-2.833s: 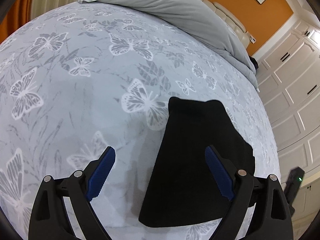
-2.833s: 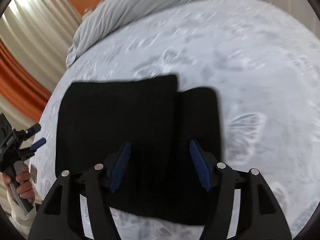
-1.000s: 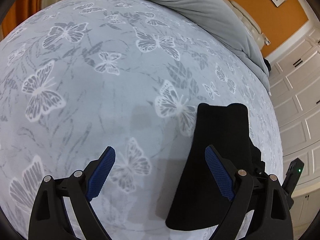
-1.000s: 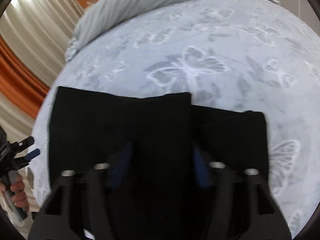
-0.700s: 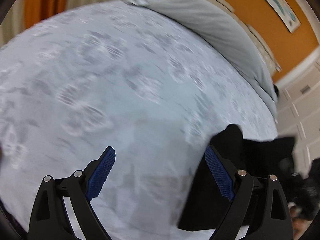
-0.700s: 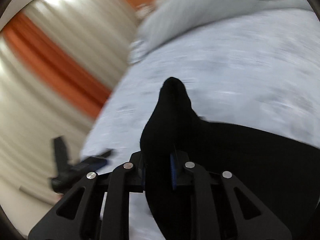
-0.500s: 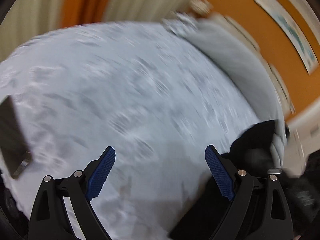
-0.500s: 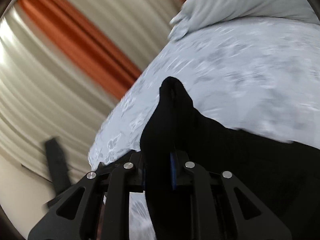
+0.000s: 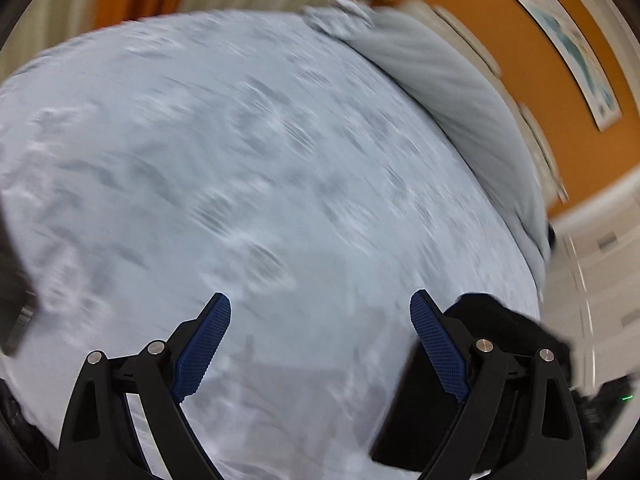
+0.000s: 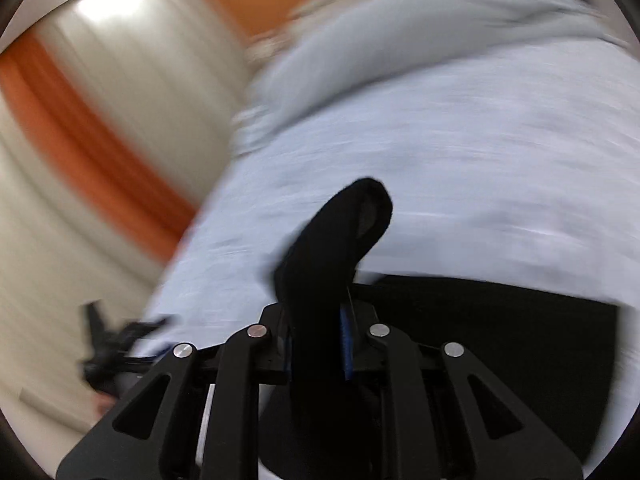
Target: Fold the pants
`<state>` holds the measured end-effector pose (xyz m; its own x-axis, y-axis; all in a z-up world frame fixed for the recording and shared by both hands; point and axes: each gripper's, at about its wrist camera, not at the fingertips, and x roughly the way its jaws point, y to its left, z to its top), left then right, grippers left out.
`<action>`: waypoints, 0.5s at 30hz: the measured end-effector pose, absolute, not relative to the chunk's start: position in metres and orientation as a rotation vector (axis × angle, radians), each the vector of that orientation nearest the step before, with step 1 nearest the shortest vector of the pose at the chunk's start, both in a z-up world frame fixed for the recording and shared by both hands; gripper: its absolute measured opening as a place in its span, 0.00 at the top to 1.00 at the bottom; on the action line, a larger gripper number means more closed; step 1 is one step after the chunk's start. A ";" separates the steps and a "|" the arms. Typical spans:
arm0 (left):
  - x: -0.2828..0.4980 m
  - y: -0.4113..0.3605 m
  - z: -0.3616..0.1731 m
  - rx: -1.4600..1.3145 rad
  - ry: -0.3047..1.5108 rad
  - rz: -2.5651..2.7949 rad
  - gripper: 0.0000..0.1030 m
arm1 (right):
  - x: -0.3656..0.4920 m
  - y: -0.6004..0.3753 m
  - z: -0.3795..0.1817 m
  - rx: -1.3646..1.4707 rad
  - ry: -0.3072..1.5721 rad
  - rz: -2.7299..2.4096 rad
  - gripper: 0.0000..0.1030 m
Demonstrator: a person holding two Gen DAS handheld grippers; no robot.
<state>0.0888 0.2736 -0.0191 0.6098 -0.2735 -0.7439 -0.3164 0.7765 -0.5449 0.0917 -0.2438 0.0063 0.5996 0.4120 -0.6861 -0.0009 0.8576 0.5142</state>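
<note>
A: In the left wrist view, our left gripper (image 9: 320,344) has its fingers spread wide with nothing between them. Ahead of the fingertips we see a broad stretch of pale blue bedsheet (image 9: 260,160), its print smeared by blur, running to a grey duvet (image 9: 460,100) along the far edge.

B: And the black pants (image 9: 492,332)?

A: They sit just beyond and behind our right finger, near the bed's edge, with white cabinet doors (image 9: 600,280) past that edge.

B: In the right wrist view, our right gripper (image 10: 316,336) is clamped on the pants (image 10: 332,256). A thick, soft, matte fold rises between the fingers and curls over at its tip. The rest lies flat, dark, to the right of the fingers on the sheet (image 10: 480,160).

A: Left of the fingers the bed ends at cream and orange curtains (image 10: 100,160).
</note>
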 end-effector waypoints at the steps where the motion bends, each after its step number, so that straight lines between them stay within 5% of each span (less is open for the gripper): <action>1: 0.092 0.257 -0.022 -0.695 0.960 -0.010 0.14 | 0.085 -0.268 -0.014 0.482 0.948 0.174 0.76; 3: 0.096 0.221 -0.028 -0.648 1.007 -0.079 0.14 | 0.071 -0.311 -0.052 0.406 1.043 -0.064 0.73; 4: 0.099 0.202 -0.031 -0.619 1.032 -0.114 0.14 | 0.058 -0.329 -0.057 0.489 0.994 -0.045 0.61; 8: 0.106 0.148 -0.048 -0.624 1.109 -0.210 0.14 | 0.054 -0.300 0.001 0.398 0.831 0.080 0.63; 15: 0.103 0.079 -0.082 -0.484 1.225 -0.263 0.14 | 0.115 -0.149 0.014 0.168 0.947 0.474 0.70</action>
